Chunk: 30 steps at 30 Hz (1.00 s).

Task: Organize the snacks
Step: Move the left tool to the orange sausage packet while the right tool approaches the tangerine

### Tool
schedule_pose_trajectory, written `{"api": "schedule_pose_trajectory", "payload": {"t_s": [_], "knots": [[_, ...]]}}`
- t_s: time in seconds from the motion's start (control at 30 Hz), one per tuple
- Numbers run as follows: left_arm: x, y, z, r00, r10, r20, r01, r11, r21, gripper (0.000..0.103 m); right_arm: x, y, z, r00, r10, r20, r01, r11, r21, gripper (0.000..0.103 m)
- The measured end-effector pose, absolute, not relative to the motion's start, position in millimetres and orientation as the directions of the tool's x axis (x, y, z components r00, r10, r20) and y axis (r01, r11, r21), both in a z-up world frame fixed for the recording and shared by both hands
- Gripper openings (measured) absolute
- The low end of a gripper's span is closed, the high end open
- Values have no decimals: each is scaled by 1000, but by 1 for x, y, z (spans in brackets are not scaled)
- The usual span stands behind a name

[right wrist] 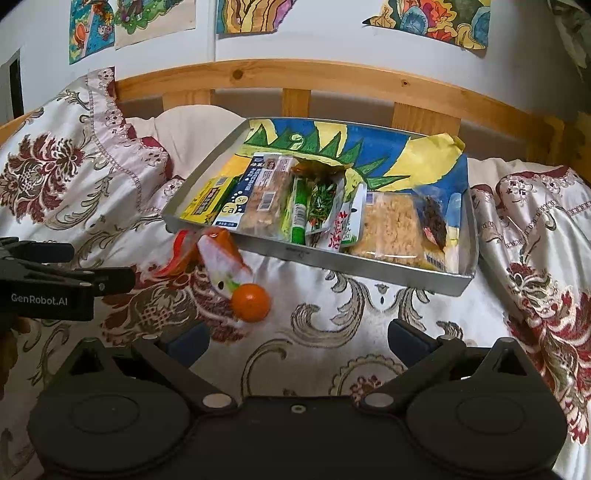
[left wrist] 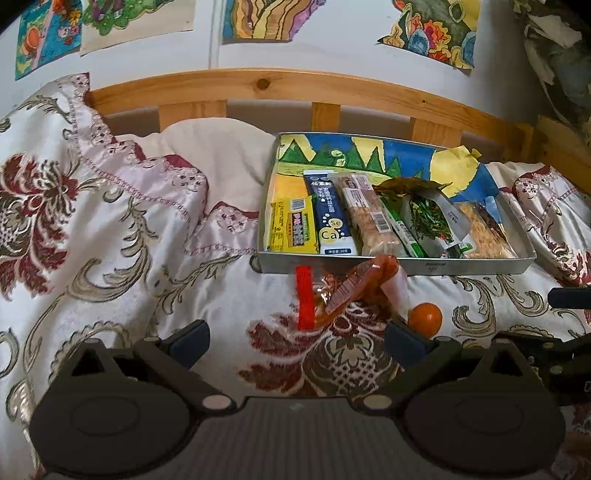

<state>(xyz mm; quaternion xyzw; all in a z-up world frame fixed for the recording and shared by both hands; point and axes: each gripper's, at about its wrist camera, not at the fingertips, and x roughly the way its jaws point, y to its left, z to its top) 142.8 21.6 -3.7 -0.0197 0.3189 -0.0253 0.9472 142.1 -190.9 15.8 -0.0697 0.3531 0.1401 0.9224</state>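
A shallow grey tray lined with a painted picture rests on the bed and holds several snack packets in a row. In front of it on the bedspread lie an orange-red snack packet and a small orange fruit. My left gripper is open and empty, just short of the packet. My right gripper is open and empty, with the fruit ahead to its left. The left gripper also shows in the right wrist view at the left edge.
A flowered satin bedspread covers the bed, bunched up at the left. A wooden bed rail runs behind the tray. Drawings hang on the white wall.
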Motion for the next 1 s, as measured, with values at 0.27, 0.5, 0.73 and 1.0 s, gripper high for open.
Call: {"api": "schedule_pose_trajectory", "payload": {"t_s": [0.27, 0.5, 0.73, 1.0], "knots": [[161, 17, -14, 807, -72, -586, 68, 997, -28, 102, 152, -186, 5, 768, 218, -603, -361, 924, -126, 102], [187, 8, -25, 803, -99, -587, 129, 992, 9, 102, 161, -172, -13, 759, 275, -591, -471, 858, -205, 102], [209, 6, -25, 760, -240, -603, 205, 970, -128, 102, 175, -158, -32, 724, 294, -624, -540, 805, -247, 85], [216, -10, -30, 752, -257, -607, 221, 966, -134, 102, 182, -152, -40, 693, 332, -640, -592, 769, -242, 67]]}}
